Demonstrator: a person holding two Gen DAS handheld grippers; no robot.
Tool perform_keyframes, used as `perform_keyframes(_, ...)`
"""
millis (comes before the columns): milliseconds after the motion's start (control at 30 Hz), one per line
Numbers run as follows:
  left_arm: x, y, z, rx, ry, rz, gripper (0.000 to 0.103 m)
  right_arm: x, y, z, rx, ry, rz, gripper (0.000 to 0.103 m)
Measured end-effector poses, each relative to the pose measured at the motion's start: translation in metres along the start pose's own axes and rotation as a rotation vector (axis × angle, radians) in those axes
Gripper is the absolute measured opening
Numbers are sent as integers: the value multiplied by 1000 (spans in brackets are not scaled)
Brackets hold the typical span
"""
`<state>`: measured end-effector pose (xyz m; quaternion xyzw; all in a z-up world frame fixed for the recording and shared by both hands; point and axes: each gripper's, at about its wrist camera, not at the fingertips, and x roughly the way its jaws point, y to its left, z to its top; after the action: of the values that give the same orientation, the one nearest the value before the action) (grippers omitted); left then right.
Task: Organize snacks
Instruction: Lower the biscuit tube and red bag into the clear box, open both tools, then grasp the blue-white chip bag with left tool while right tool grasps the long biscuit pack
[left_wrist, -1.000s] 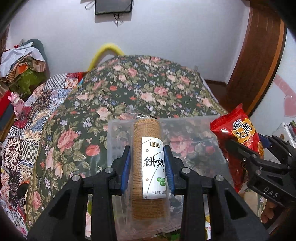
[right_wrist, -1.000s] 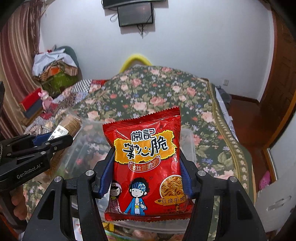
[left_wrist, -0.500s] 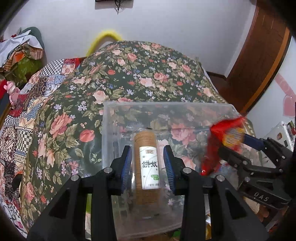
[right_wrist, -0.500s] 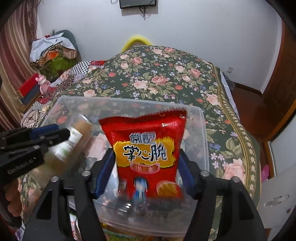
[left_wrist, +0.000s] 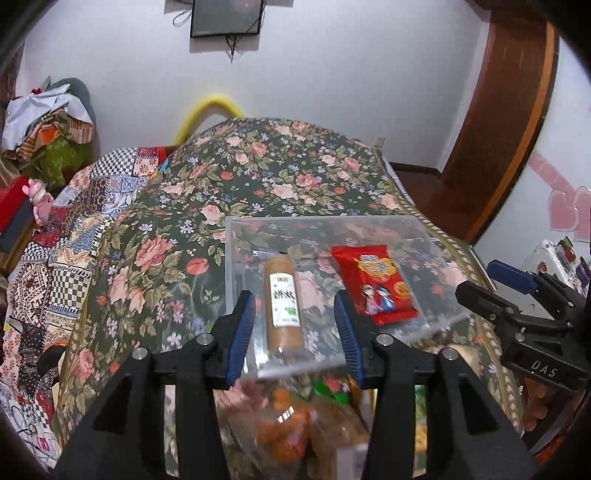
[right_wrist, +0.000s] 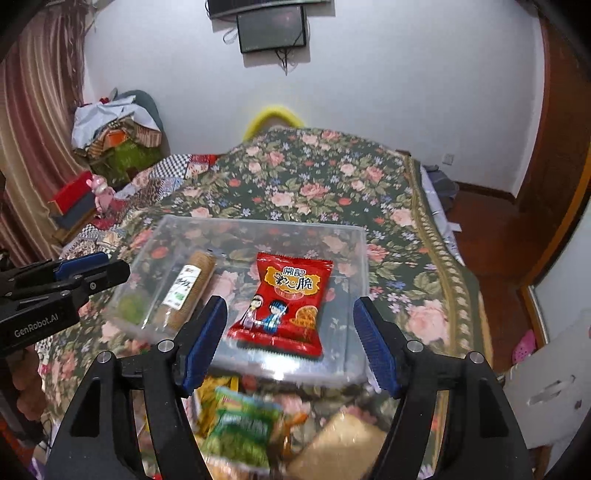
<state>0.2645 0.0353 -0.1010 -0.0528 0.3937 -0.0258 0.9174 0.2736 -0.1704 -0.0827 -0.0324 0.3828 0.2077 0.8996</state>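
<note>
A clear plastic box (left_wrist: 317, 221) (right_wrist: 258, 223) sits on the floral bedspread. Inside it lie a brown roll of biscuits (left_wrist: 282, 304) (right_wrist: 186, 291) on the left and a red noodle snack bag (left_wrist: 373, 284) (right_wrist: 286, 301) on the right. My left gripper (left_wrist: 295, 332) is open and empty, just in front of the box over the biscuit roll. My right gripper (right_wrist: 291, 343) is open and empty, in front of the red bag. Each gripper shows at the edge of the other's view.
More snack packs lie blurred in front of the box: orange ones (left_wrist: 288, 432), a green bag (right_wrist: 243, 432) and a tan pack (right_wrist: 336, 446). The floral bed (right_wrist: 332, 177) runs back to the white wall. Clutter (right_wrist: 114, 140) is piled at the left.
Both grippers lowered their snacks into the clear box, opened and drew back. The biscuit roll and the red bag now lie in the box.
</note>
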Motion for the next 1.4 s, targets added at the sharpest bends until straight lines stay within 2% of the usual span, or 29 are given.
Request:
perform_keyframes(333,-61,-34,-39,28,-41,-24,67,-61,-6,-27,10,-58,-3,71)
perform_keyframes(567,-78,-55,-77,53,-6,-35,72,-86,-15,-51,24,-62,-21,71)
perform_keyframes(700,-74,-61,-99,54,45,-49,72,-91,-19,-71,35,-53,-25,71)
perform_keyframes(933,-55,-68,-139,22,164,-58,73,-81,-27,-109,37,29,-25,71)
perform_keyframes(1133,-36,-85,-167,52,247,-10,73,-66,-32,-138,38,96,3,71)
perform_keyframes(1200,-31,-89,-174,48,265,-4,76,-62,-33,-146,47,115,23,71)
perform_keyframes(1267,-26,-92,-181,41,281,-2,86,-58,-34,-153,50,133,36,71)
perform_keyframes(1400,-22,-100,-188,71,269,18,93,-47,-33,-164,51,172,87,71)
